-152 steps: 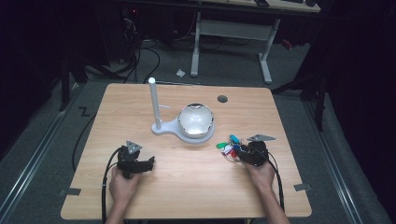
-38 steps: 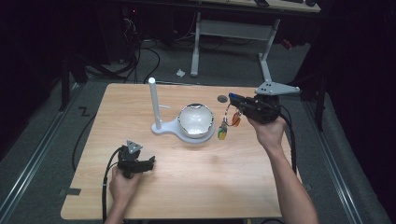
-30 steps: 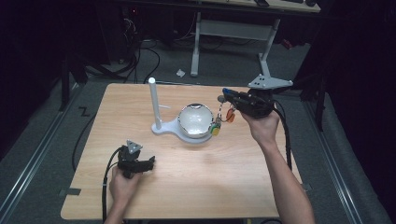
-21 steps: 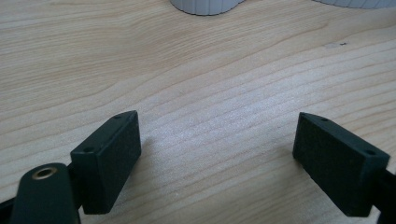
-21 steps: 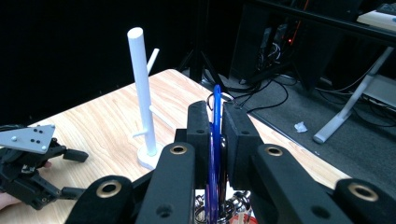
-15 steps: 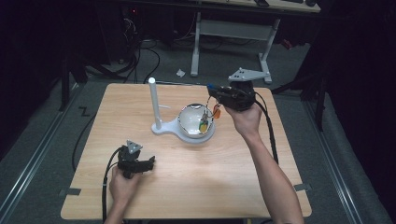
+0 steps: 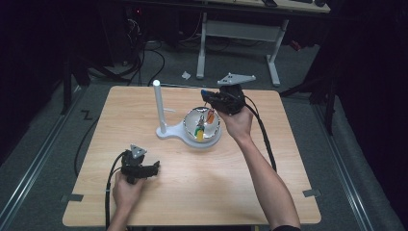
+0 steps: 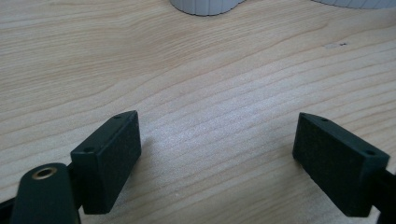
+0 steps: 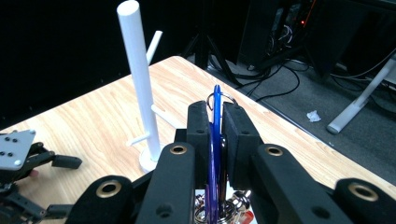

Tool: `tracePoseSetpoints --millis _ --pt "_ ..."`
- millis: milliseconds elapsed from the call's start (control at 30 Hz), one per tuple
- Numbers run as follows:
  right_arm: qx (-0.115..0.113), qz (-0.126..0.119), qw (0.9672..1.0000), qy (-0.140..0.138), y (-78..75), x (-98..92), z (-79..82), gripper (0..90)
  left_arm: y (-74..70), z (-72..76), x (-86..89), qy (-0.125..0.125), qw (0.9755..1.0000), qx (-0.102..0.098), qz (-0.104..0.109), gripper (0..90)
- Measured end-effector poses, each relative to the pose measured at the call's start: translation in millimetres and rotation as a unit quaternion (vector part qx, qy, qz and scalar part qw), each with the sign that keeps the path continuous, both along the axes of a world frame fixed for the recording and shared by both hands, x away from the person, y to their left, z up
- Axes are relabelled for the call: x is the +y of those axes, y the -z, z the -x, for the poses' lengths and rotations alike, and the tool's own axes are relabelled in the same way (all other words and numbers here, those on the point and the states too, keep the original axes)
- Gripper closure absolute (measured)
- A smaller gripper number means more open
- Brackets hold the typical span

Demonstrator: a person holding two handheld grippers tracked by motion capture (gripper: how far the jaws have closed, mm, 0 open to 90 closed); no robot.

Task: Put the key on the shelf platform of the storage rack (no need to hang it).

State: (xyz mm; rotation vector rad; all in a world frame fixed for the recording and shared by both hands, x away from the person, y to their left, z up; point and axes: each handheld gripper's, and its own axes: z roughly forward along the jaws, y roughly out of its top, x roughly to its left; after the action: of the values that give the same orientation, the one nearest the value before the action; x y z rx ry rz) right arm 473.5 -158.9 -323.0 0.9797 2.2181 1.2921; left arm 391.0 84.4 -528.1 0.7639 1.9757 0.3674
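My right gripper [image 7: 209, 97] [image 9: 215, 114] is shut on a blue key tag [image 9: 215, 140] that carries a metal ring [image 9: 225, 99]. From the tag a bunch of keys with orange, green and yellow tags [image 7: 204, 124] hangs into the shiny bowl [image 7: 188, 119]. The bowl sits on a white stand whose tall post [image 7: 158, 103] [image 9: 140, 88] has small side pegs. My left gripper [image 7: 150, 168] [image 8: 219, 140] rests on the wooden table [image 7: 202, 192] at the front left. Its jaws stand wide open with nothing between them. It also appears in the right gripper view [image 9: 28, 158].
Dark floor with cables [image 7: 144, 53] and a white desk frame [image 7: 240, 33] lies beyond the table's far edge. A crumpled paper scrap [image 7: 185, 75] lies on that floor. Tape marks [image 7: 311, 193] sit near the table's front corners.
My right gripper has carried the key bunch leftward and down from beside the bowl's right to over the bowl, so the keys now hang inside it. The left gripper has stayed put.
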Motion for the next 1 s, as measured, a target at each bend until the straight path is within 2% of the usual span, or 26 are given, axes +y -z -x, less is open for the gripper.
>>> tracePoseSetpoints --millis 133,200,367,533,600,633,700,1000 --pt "0.0 -0.012 0.9999 0.008 -2.5 -4.1 -3.2 82.5 0.0 0.0 0.0 0.0 1.0 0.0 0.0 15.7" --pt "-0.005 -0.019 0.9997 0.014 -8.3 -9.6 -4.7 82.5 -0.1 0.0 -0.1 0.001 1.0 0.0 0.001 15.6" --pt "-0.006 -0.015 0.9997 0.018 -10.3 -10.9 -4.9 82.5 0.1 0.0 0.1 0.001 1.0 0.0 -0.001 15.6" --pt "0.003 -0.007 0.9999 0.014 -1.8 -6.3 -7.0 82.4 -0.2 0.0 -0.3 -0.002 1.0 0.001 0.002 15.6" --pt "0.011 -0.006 0.9998 0.012 5.9 -3.9 -8.4 82.4 -0.2 0.0 -0.4 -0.002 1.0 0.001 0.003 15.6" --pt "0.011 -0.006 0.9998 0.012 5.9 -3.9 -8.4 82.4 0.2 0.0 0.3 0.002 1.0 -0.001 -0.002 15.6" --pt "0.021 -0.008 0.9997 0.009 13.0 -3.1 -9.9 82.4 -0.4 0.1 -0.6 -0.002 1.0 0.002 0.005 15.6" --pt "0.034 -0.003 0.9994 0.006 26.4 -0.8 -10.6 82.3 -0.3 -0.1 -0.4 -0.002 1.0 0.001 0.003 15.6"
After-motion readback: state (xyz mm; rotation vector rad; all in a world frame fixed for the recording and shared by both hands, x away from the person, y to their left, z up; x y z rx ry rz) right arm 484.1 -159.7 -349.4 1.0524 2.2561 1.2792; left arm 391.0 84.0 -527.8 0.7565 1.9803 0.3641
